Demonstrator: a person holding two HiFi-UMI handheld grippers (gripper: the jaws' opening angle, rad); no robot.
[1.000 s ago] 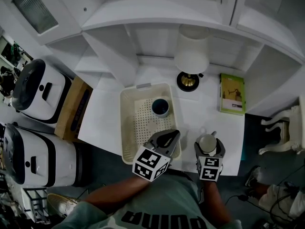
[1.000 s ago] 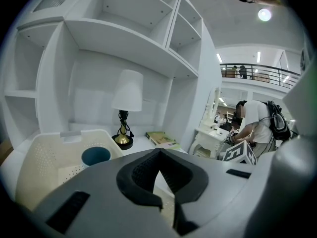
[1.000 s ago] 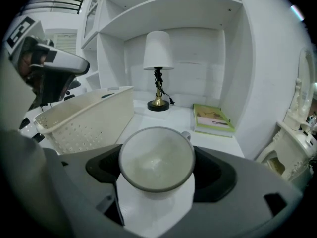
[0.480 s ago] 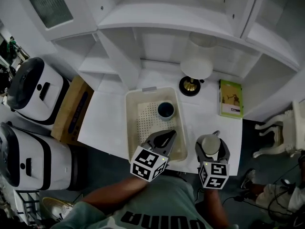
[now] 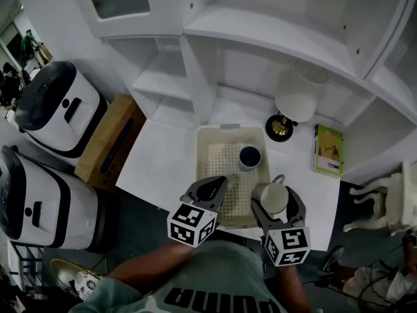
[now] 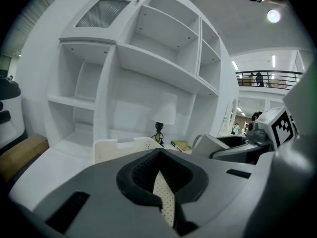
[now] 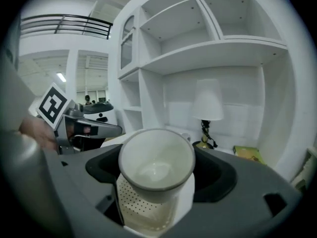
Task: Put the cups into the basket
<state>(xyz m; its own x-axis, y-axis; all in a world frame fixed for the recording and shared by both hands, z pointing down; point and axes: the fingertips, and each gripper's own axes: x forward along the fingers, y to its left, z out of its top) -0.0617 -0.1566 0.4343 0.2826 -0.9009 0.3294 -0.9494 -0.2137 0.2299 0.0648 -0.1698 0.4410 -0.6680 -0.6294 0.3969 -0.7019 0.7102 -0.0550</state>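
I am holding the right claw over the front right corner of the basket. Its jaws are closing around a white cup, one on each side, so the cup is sitting right between them. In the right gripper view the cup is tilting its open mouth toward the camera. The dotted floor of the basket is showing just below it, between the jaws of the right claw. The cup is hanging above that floor; I cannot tell if it is touching the rim.

A blue cup is standing upright in the basket, beside its right wall, in the far half. It is apart from the white cup.

The left claw is hovering over the front left part of the basket with its jaws together and empty. In the left gripper view only a strip of the dotted floor is showing through the left claw.

The basket is lying on the table, with its near end at the front edge.
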